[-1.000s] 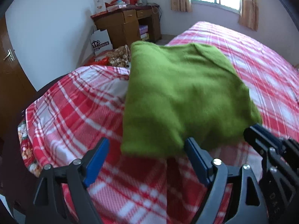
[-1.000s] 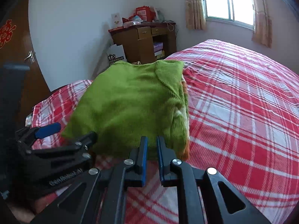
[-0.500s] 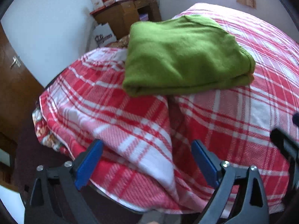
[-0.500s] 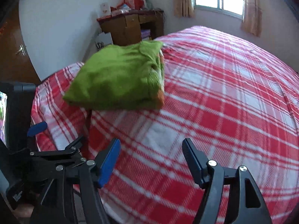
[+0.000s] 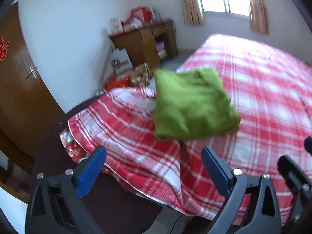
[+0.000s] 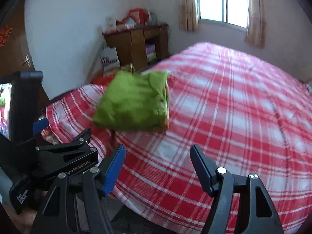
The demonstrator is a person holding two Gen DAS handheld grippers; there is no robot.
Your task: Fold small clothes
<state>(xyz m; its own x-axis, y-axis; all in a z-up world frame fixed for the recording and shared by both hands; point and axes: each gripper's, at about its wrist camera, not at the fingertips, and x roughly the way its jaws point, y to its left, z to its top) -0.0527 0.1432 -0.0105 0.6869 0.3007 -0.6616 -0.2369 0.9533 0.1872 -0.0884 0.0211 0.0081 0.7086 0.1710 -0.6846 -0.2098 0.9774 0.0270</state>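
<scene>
A folded green garment (image 5: 191,105) lies flat on the red and white checked bed (image 5: 263,89), near its front left corner. It also shows in the right wrist view (image 6: 134,105), with an orange edge at its right side. My left gripper (image 5: 154,167) is open and empty, held back from the bed's corner, well short of the garment. My right gripper (image 6: 158,165) is open and empty, above the bed's front edge. The left gripper's body (image 6: 64,156) shows at the left of the right wrist view.
A wooden desk (image 5: 148,39) with boxes on top stands against the far wall. Bags (image 5: 120,62) sit on the floor beside it. A brown door (image 5: 17,74) is at the left. A curtained window (image 6: 224,2) is at the back.
Both grippers have drawn back from the garment, which now lies released on the bed. The right gripper, shut one second ago, has opened wide.
</scene>
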